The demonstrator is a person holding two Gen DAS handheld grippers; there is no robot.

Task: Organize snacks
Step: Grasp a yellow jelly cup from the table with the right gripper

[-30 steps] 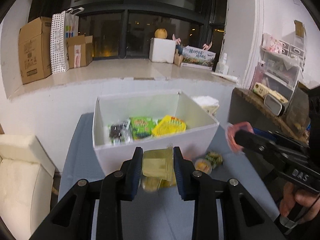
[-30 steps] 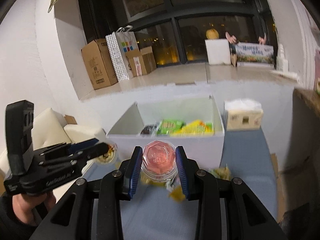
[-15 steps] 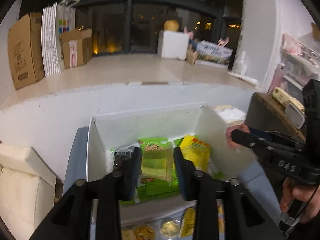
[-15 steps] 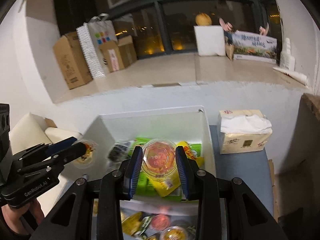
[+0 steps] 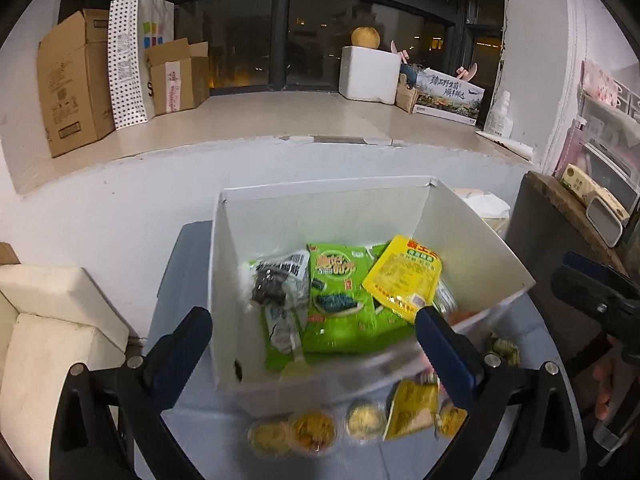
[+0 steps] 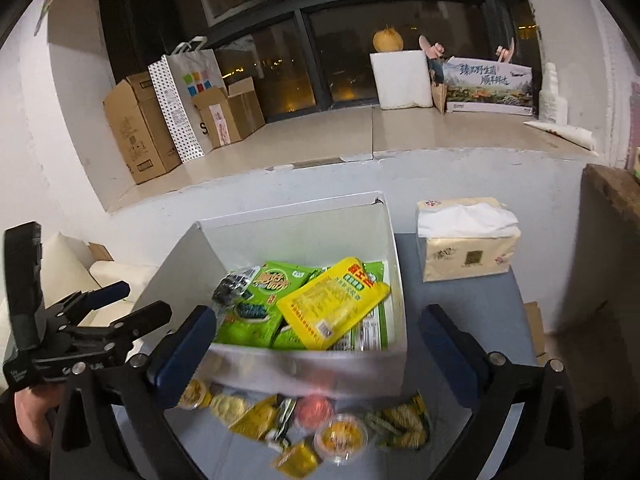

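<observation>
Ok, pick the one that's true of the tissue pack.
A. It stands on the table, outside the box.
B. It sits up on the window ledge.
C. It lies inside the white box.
A: the tissue pack stands on the blue-grey table, apart from the white box.

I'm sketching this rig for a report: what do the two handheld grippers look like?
Both are matte black plastic frames with silver bolts. The left gripper and the right gripper each have two long fingers ending in dark blue pads. White lettering, too blurred to read, marks the left one's body, seen from the right wrist.
</observation>
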